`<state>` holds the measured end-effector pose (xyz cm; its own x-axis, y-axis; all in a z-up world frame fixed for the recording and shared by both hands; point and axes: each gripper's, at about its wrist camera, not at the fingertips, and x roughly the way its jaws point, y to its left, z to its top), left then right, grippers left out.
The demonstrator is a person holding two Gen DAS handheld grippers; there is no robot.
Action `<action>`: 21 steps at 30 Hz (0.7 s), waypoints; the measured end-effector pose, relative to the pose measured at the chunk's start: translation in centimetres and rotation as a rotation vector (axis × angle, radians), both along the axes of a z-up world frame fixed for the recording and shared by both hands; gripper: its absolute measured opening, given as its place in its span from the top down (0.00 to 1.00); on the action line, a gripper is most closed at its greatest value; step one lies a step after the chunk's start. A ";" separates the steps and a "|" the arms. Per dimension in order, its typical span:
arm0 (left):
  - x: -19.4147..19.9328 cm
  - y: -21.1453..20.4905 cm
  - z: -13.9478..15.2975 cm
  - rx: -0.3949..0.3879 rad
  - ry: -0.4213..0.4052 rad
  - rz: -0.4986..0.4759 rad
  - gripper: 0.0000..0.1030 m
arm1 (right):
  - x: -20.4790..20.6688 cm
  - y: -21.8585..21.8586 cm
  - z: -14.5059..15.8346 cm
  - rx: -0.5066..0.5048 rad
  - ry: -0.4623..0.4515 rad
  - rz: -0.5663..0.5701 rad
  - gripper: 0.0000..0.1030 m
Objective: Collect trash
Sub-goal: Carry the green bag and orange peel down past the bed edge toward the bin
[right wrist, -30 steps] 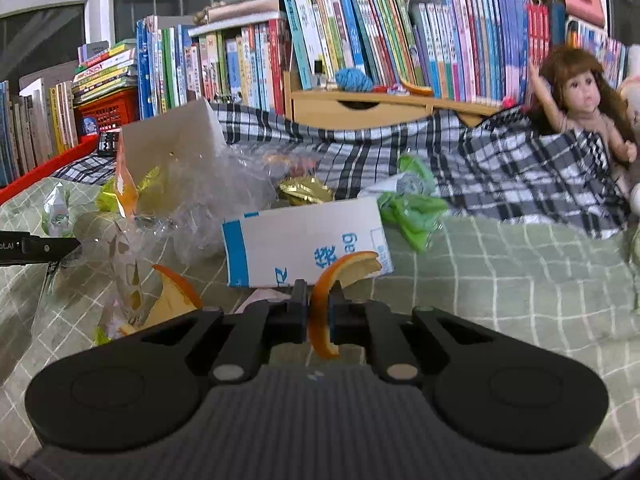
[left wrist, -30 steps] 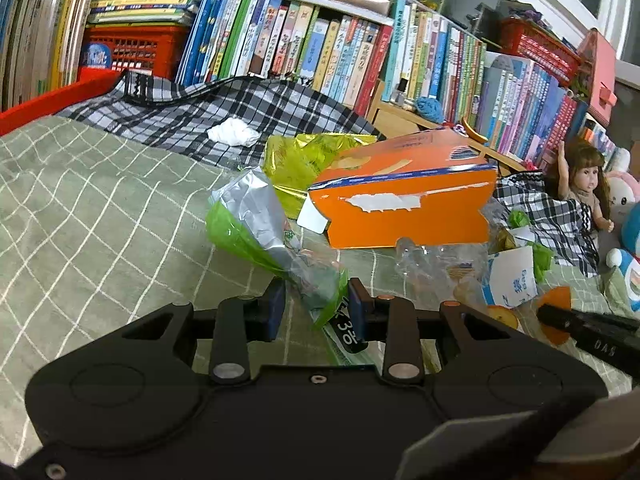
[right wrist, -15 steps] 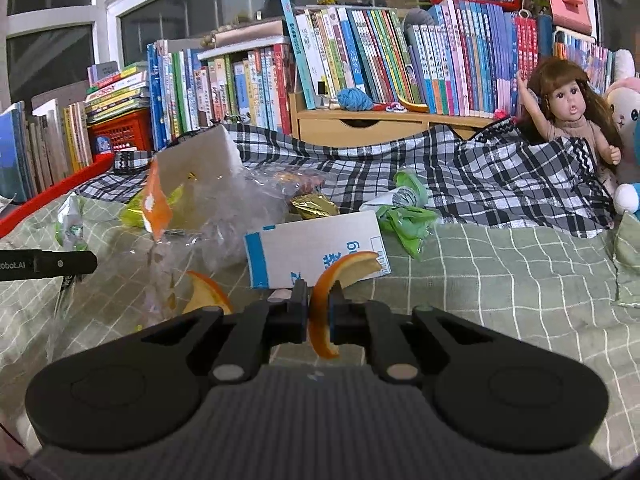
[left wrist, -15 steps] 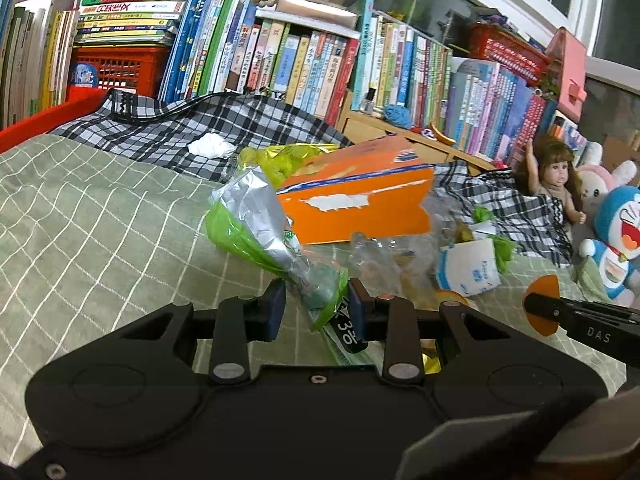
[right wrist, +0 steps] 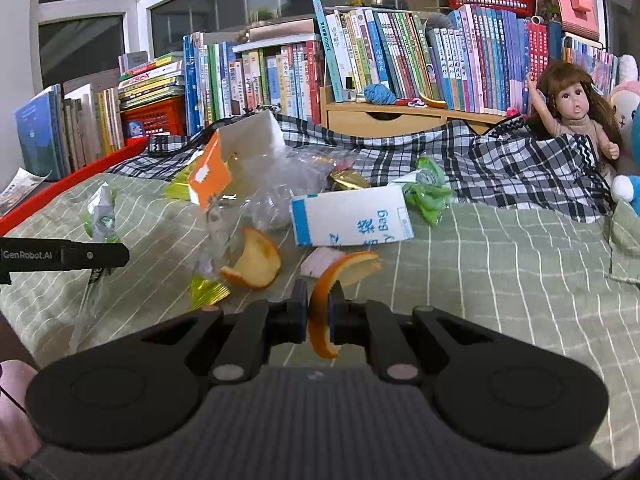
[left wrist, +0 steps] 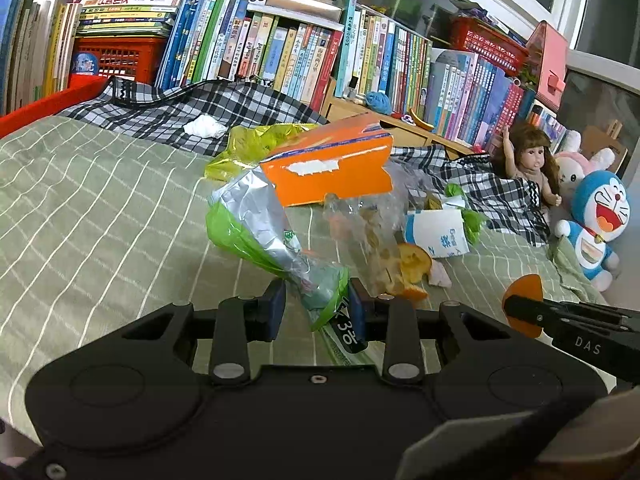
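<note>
My left gripper (left wrist: 316,310) is shut on the end of a green and silver snack wrapper (left wrist: 256,224), lifted above the green checked bedspread (left wrist: 100,216). My right gripper (right wrist: 318,314) is shut on a curled strip of orange peel (right wrist: 326,286). That peel (left wrist: 524,306) and the right gripper's black fingers show at the right of the left wrist view. On the bed lie an orange box (left wrist: 332,168), a clear plastic bag (left wrist: 364,228), more orange peel (right wrist: 254,258), a white and blue paper bag (right wrist: 352,220) and green wrappers (right wrist: 428,192).
A crumpled white tissue (left wrist: 204,126) lies on the black and white checked cloth (left wrist: 168,108). Rows of books (left wrist: 280,52) and a red crate (left wrist: 116,58) line the back. A doll (right wrist: 572,116) and plush toys (left wrist: 600,220) sit at the right.
Both grippers have drawn back from the trash pile, each keeping its hold. The orange box and paper bag look smaller and farther off now.
</note>
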<state>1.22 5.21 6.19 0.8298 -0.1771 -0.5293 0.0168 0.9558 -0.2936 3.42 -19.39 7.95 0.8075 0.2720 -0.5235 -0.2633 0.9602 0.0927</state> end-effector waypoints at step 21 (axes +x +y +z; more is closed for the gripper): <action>-8.6 -2.1 1.5 0.022 -0.026 -0.043 0.70 | -8.0 0.8 0.7 0.010 -0.016 0.069 0.85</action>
<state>-7.40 3.11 7.73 0.8350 -0.2014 -0.5121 0.0653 0.9603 -0.2712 -4.56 -18.60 8.62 0.7950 0.3325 -0.5074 -0.3306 0.9387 0.0972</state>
